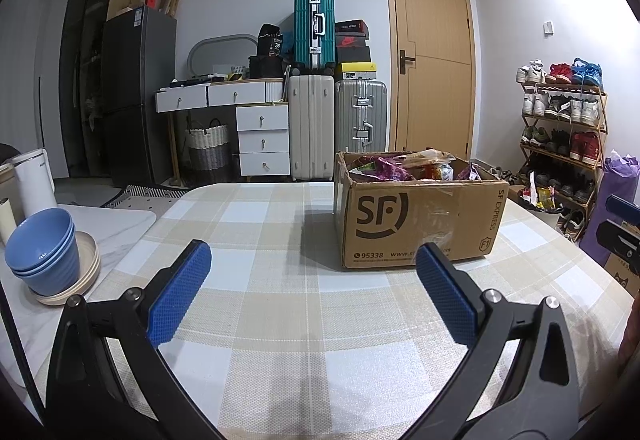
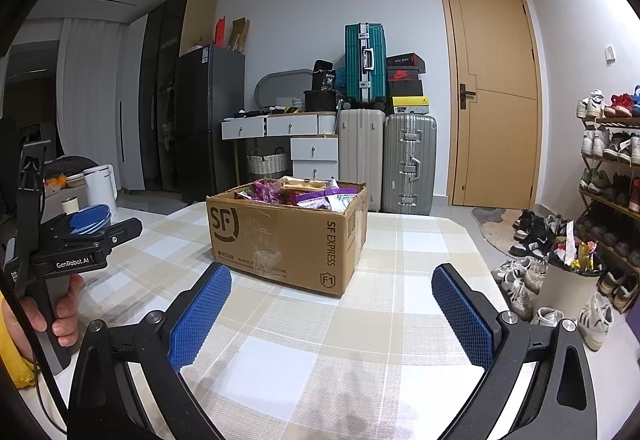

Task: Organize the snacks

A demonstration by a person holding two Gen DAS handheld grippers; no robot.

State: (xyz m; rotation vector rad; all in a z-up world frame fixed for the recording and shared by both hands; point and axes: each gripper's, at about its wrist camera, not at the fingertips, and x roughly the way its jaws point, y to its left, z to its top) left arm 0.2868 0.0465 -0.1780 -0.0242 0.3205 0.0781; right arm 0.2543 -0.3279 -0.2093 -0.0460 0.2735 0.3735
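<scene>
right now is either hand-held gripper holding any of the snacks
No. The left hand-held gripper and the right hand-held gripper are both open and empty; the snacks all lie in the cardboard box.

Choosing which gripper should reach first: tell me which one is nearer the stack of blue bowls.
Left. The left gripper hangs over the tablecloth with the blue bowls close by on its left. The right gripper sits farther right, beyond the left one from the bowls.
</scene>
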